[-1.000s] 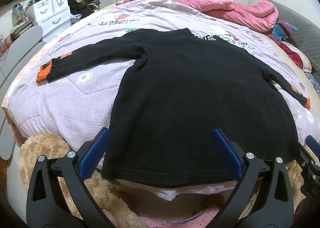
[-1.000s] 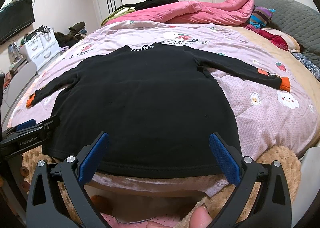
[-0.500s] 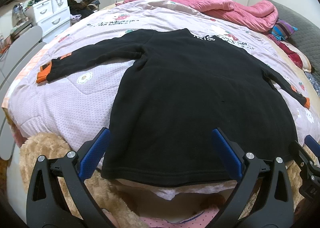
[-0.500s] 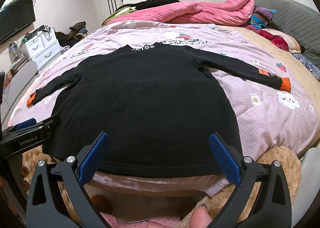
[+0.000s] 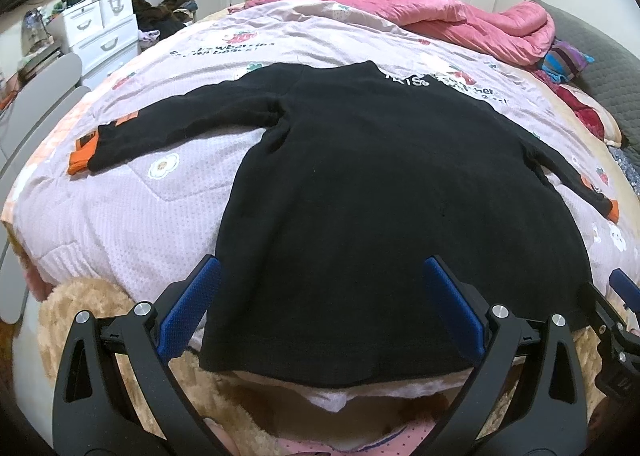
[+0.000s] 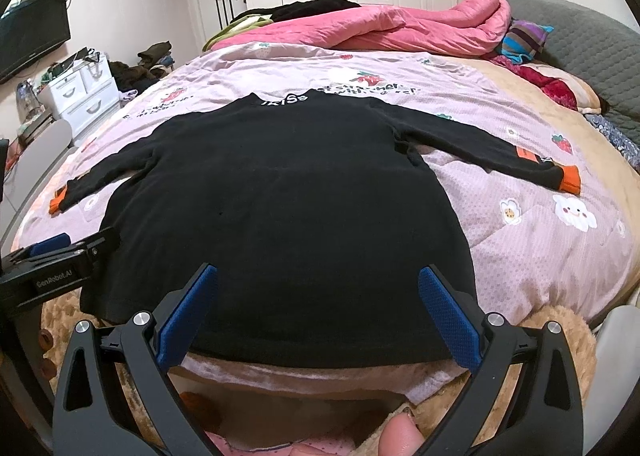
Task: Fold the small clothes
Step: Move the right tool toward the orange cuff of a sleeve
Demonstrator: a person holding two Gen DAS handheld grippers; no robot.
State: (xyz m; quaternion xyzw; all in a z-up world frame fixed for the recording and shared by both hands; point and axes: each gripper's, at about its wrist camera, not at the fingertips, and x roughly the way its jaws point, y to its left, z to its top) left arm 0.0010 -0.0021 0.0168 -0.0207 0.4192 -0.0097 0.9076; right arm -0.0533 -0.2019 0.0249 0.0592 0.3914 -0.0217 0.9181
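Observation:
A small black long-sleeved top [image 5: 372, 184] with orange cuffs lies flat on the lilac quilt [image 5: 132, 212], sleeves spread, hem toward me; it also shows in the right wrist view [image 6: 288, 196]. My left gripper [image 5: 320, 296] is open and empty, hovering over the hem's left part. My right gripper [image 6: 318, 296] is open and empty over the hem's right part. The right gripper shows at the right edge of the left wrist view [image 5: 616, 320]; the left gripper shows at the left edge of the right wrist view [image 6: 56, 260].
A pink duvet [image 6: 400, 32] and a striped pillow [image 6: 524, 40] lie at the far end of the bed. White drawers [image 5: 100, 32] stand to the left. A tan fluffy blanket [image 5: 80, 304] hangs at the bed's near edge.

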